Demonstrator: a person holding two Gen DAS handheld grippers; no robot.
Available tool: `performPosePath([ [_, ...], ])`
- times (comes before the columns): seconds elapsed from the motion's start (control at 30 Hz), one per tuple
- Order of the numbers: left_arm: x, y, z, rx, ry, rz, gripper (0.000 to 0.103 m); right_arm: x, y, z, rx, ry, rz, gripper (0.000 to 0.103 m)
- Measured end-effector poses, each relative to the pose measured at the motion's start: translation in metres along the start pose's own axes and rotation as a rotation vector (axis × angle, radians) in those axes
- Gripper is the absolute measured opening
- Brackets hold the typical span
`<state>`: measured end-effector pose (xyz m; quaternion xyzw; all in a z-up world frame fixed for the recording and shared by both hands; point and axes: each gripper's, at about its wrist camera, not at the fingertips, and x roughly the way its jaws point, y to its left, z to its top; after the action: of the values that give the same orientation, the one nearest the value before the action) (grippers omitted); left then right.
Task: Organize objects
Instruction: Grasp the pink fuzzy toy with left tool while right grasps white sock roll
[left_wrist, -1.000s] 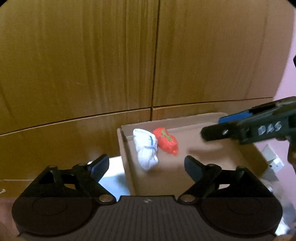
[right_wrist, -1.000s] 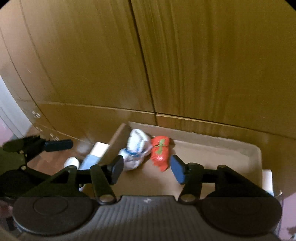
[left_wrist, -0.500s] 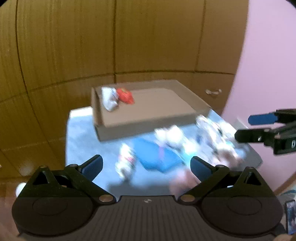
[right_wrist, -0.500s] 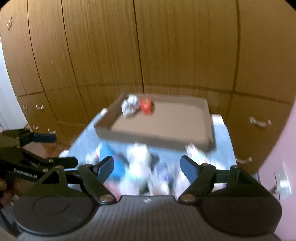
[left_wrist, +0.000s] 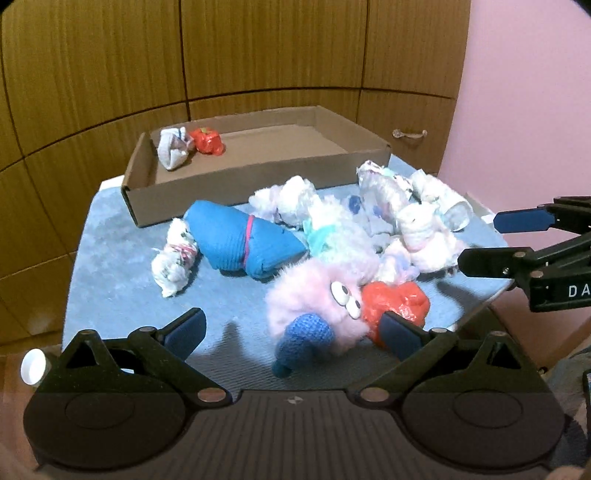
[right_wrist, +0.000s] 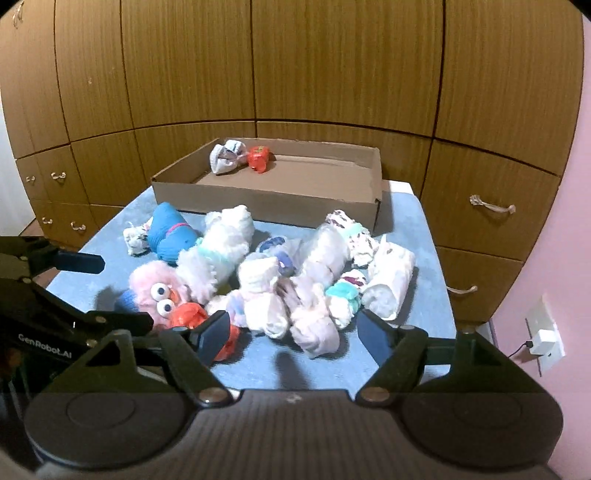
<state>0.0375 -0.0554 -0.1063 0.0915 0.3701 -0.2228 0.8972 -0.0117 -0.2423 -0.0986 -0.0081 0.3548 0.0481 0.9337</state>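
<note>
You have both tools hanging short of the pile: the left gripper (left_wrist: 291, 332) has its jaws released and nothing between them, and the right gripper (right_wrist: 291, 330) is spread wide and empty too.

The shallow brown cardboard tray (right_wrist: 266, 201) sits at the far end of the blue-covered desk (left_wrist: 110, 266), in the upper middle of both views. It already holds a rolled white sock bundle (left_wrist: 171, 149) and a small red crinkly bundle (left_wrist: 208, 142), tucked side by side into its far left corner; that reads as a row started from one end, leaving most of the floor free.

The rest lies heaped on the desk below the tray: a blue rolled sock with a pink band (left_wrist: 243, 242), a fluffy pink toy with googly eyes (left_wrist: 314, 299) touching a red plastic-looking lump (left_wrist: 395, 302), and pale rolled socks (right_wrist: 317, 280) packed against each other.

Bare cloth lies at the lower left of the left view and lower centre of the right view, so you have room to come in low. The pale rolls at the right sit near the desk edge; a nudge could push one off.
</note>
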Motion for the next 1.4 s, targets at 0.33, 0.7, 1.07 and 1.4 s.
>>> performPosePath([
  [0.33, 0.022, 0.004, -0.001, 0.028, 0.028, 0.026, 0.096, 0.016, -0.037, 0.015, 0.073, -0.012, -0.041, 0.073],
  [0.7, 0.032, 0.002, -0.001, 0.052, 0.012, -0.010, 0.083, 0.053, -0.058, 0.027, 0.130, 0.036, -0.067, 0.060],
  [1.07, 0.035, 0.002, 0.003, 0.066, -0.022, -0.050, 0.055, 0.053, -0.063, 0.029, 0.195, 0.034, -0.036, 0.046],
  [1.4, 0.035, 0.008, 0.002, 0.065, -0.032, -0.044, 0.053, 0.061, -0.069, 0.023, 0.223, 0.039, -0.056, 0.042],
])
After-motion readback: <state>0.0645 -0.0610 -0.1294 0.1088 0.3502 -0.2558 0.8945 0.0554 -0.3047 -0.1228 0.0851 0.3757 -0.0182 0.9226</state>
